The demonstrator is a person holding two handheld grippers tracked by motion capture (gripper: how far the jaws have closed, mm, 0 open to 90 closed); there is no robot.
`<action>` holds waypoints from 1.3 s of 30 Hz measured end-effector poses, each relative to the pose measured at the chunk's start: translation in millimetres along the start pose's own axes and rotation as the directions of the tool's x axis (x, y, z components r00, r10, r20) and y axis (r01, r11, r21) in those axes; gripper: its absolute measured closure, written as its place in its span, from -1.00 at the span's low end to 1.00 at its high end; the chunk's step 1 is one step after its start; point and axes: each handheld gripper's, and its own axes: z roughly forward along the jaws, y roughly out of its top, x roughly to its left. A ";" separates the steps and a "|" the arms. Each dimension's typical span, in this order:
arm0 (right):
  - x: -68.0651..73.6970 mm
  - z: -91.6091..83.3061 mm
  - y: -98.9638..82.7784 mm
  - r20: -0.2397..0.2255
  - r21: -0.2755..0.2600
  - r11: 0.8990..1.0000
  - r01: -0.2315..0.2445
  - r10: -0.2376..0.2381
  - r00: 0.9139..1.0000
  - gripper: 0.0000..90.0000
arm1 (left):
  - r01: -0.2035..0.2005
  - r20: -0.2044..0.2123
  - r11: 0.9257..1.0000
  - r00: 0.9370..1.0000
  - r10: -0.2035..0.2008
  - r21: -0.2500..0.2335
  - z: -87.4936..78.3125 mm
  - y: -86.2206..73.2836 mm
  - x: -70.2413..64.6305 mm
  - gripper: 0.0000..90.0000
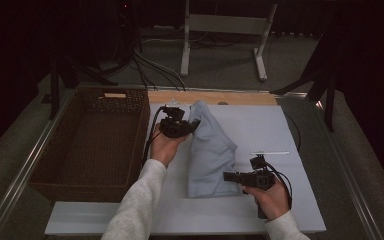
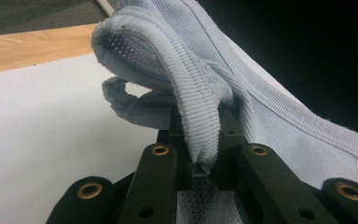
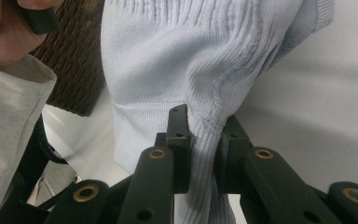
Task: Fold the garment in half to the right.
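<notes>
A pale blue knit garment point(image 1: 210, 150) lies folded lengthwise on the white board point(image 1: 260, 125). My left gripper point(image 1: 194, 125) is shut on its ribbed far edge, which shows pinched between the black jaws as the ribbed hem point(image 2: 200, 126). My right gripper point(image 1: 227, 176) is shut on the near corner of the garment point(image 3: 205, 140), and the cloth bunches between its jaws. Both grippers point inward at the garment from opposite sides.
A dark brown wicker basket point(image 1: 50, 165) stands to the left of the board, with nothing seen inside. A thin white stick point(image 1: 270, 153) lies on the board to the right of the garment. A wooden strip point(image 1: 210, 96) runs along the board's far edge. A metal frame point(image 1: 225, 30) stands on the floor beyond.
</notes>
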 end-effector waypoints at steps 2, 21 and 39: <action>0.6 0.2 0.8 -0.002 -0.001 1.000 0.001 -0.001 1.000 0.76 | 0.001 0.000 1.000 1.000 -0.001 -0.001 -0.9 0.7 -0.1 0.83; 9.0 2.1 11.2 -0.015 -0.011 1.000 0.003 -0.003 1.000 0.76 | 0.003 0.004 1.000 1.000 -0.003 -0.012 -9.6 9.8 2.2 0.83; 21.4 5.7 23.4 -0.035 -0.017 1.000 0.021 -0.022 0.999 0.76 | 0.003 -0.004 1.000 1.000 -0.004 -0.029 -22.5 19.7 6.8 0.83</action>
